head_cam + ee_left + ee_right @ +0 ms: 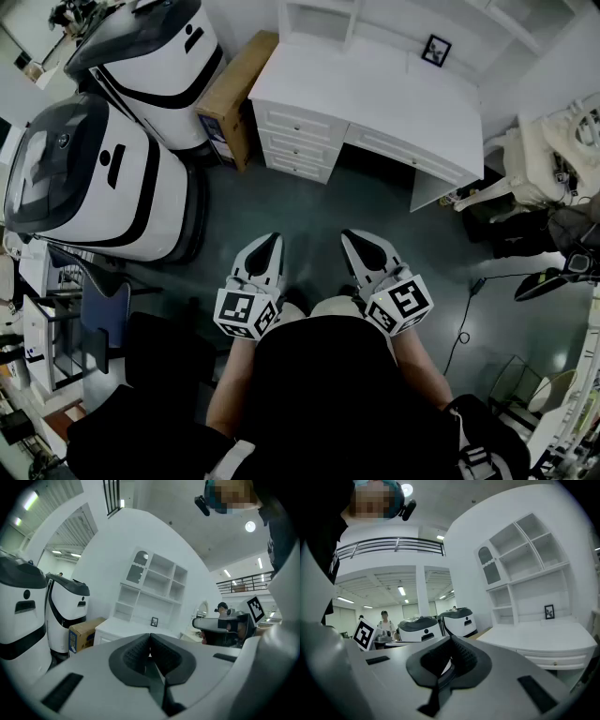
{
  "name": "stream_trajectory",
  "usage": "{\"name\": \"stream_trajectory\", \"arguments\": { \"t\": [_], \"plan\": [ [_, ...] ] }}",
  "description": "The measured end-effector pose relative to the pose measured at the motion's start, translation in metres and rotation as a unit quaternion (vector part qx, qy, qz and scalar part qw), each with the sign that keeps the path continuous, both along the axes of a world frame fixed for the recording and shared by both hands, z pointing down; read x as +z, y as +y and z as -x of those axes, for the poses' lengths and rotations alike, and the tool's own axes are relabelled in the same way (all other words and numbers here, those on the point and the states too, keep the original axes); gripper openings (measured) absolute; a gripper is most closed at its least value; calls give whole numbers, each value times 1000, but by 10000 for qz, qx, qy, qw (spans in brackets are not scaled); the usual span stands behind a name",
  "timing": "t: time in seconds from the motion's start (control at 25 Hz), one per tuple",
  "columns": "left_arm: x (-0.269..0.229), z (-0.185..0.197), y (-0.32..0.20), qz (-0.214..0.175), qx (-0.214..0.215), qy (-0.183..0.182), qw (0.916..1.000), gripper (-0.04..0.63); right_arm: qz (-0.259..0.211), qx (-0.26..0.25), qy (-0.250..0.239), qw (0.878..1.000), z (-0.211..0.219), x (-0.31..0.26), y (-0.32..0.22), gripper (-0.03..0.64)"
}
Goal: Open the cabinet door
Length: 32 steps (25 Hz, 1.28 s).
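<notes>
A white cabinet desk (375,94) with a stack of drawers (298,141) stands at the far side of the grey floor. Its shelf unit rises behind it (157,585) and has a small arched door (137,569) at the upper left, also visible in the right gripper view (490,566). A small framed picture (436,50) sits on the desk top. My left gripper (272,240) and right gripper (352,234) are held side by side close to the body, well short of the desk. Both point toward it. The left gripper (150,634) and right gripper (451,638) are shut with nothing between their jaws.
Two large white-and-black machines (103,178) (155,52) stand at the left. A cardboard box (234,94) leans against the desk's left side. A white chair (553,150) and dark clutter sit at the right. A cable (466,319) lies on the floor.
</notes>
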<state>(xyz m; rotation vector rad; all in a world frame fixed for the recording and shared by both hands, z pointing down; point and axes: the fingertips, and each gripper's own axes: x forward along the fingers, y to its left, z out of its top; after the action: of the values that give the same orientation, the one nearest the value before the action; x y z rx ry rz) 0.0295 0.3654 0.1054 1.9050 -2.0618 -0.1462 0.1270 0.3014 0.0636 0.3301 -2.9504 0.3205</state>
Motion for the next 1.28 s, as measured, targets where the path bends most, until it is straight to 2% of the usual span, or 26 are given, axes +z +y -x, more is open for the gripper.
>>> {"name": "stream_trajectory", "arguments": {
  "t": [0.48, 0.64, 0.8, 1.04, 1.28],
  "plan": [
    [8, 3, 5, -55, 45, 115, 9999, 21, -18, -90, -6, 10000, 17, 11, 6, 12],
    [12, 7, 7, -49, 16, 173, 9998, 21, 162, 12, -67, 9998, 17, 16, 3, 14],
    [19, 8, 6, 6, 13, 250, 9997, 21, 629, 49, -168, 9979, 20, 27, -1, 17],
    [36, 10, -5, 54, 108, 431, 9990, 21, 737, 268, 26, 9969, 30, 49, -10, 17],
    [63, 10, -16, 396, 150, 610, 9972, 21, 1002, 377, 316, 9938, 39, 80, -16, 17]
  ]
}}
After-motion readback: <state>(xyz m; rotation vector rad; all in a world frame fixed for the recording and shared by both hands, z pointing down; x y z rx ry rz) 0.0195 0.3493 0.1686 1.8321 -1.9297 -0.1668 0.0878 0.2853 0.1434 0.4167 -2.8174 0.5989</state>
